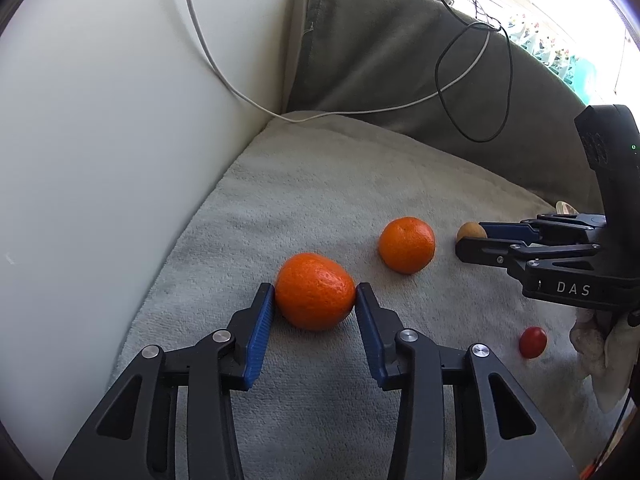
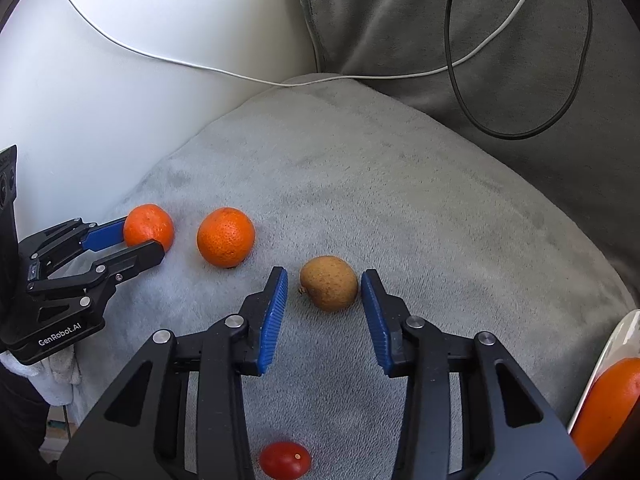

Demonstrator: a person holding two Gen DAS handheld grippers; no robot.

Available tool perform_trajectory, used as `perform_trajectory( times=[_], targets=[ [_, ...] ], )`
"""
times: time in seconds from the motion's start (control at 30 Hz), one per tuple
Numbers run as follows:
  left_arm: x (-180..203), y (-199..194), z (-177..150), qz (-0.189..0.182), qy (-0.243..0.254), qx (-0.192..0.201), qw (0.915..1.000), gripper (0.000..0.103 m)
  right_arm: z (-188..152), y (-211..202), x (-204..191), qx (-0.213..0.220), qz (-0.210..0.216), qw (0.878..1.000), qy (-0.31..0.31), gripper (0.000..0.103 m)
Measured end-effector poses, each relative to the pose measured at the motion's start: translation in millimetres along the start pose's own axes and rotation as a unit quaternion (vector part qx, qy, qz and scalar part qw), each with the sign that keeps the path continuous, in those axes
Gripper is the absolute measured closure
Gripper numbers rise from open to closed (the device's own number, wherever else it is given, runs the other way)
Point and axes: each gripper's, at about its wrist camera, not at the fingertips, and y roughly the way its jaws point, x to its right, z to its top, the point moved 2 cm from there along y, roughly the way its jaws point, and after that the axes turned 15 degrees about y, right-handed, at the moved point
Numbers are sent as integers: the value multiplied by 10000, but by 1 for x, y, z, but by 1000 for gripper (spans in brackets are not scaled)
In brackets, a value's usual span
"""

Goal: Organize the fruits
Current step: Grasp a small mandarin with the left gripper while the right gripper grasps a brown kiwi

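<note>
My left gripper (image 1: 315, 294) is shut on an orange mandarin (image 1: 314, 297) that rests on the grey blanket (image 1: 320, 184); both blue pads touch its sides. It also shows in the right wrist view (image 2: 149, 227). A second mandarin (image 1: 406, 245) (image 2: 226, 237) lies to its right. My right gripper (image 2: 324, 290) is open around a small brown fruit (image 2: 329, 288), with a gap on each side. A small red tomato (image 2: 285, 459) (image 1: 532, 342) lies near the front.
A white plate (image 2: 612, 352) with another orange fruit (image 2: 608, 404) sits at the right edge. A white cable (image 2: 200, 65) and a black cable (image 2: 520, 132) lie behind, by the white wall (image 1: 120, 120) and a dark grey cushion (image 1: 400, 60).
</note>
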Motion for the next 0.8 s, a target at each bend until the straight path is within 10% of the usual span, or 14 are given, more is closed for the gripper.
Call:
perform_trajectory(
  times=[0.8],
  targets=[
    [-4,-5,-1,6,-96,99,9999,66,-3,-14,5,153,-7,9998,145,72]
  ],
)
